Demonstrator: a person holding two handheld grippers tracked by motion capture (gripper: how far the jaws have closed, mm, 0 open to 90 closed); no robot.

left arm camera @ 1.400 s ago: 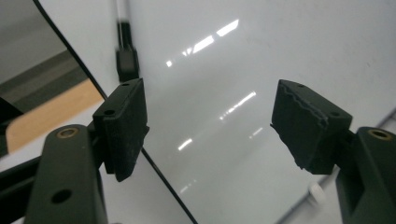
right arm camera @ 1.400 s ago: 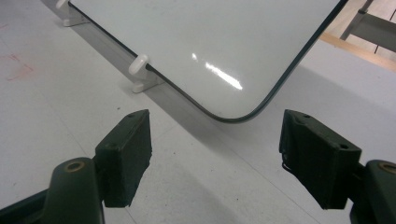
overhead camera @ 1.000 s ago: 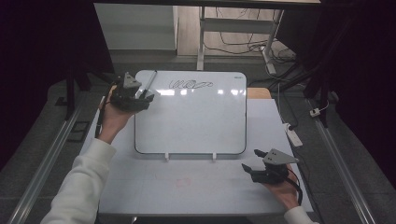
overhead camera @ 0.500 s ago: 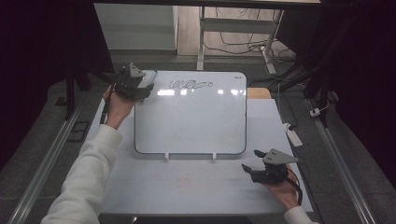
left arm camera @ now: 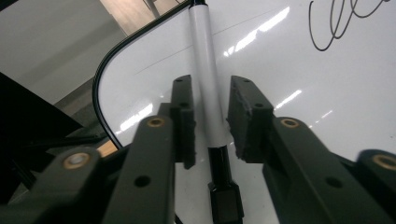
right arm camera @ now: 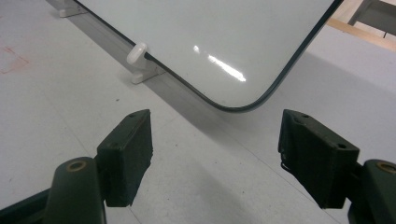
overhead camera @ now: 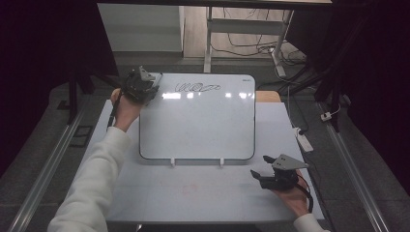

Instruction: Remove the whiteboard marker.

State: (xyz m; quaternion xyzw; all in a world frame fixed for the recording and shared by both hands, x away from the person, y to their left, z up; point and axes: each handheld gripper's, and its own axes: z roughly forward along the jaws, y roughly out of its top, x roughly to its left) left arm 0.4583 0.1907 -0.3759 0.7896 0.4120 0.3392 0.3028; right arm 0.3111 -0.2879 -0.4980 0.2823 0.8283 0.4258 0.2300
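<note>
A whiteboard (overhead camera: 198, 121) lies on the table with a black scribble (overhead camera: 196, 87) near its far edge. At the board's far left corner lies a marker (left arm camera: 208, 93), white-barrelled with a black end. My left gripper (overhead camera: 147, 88) (left arm camera: 210, 88) straddles it. Its jaws have just been closing, the marker is between them, and a thin gap shows on each side of the barrel. My right gripper (overhead camera: 256, 175) (right arm camera: 215, 140) rests open near the table's front right, just off the board's near right corner (right arm camera: 233, 105), with nothing between its jaws.
Two white clips (overhead camera: 173, 163) (right arm camera: 140, 58) hold the board's near edge. The white table (overhead camera: 193, 198) carries a faint red mark (overhead camera: 191, 186). A power strip (overhead camera: 303, 140) sits at the table's right edge. A wooden piece (overhead camera: 267, 96) shows behind the board.
My left hand has moved a little farther toward the board's far left corner, and its jaws have narrowed around the marker. The right hand has kept still.
</note>
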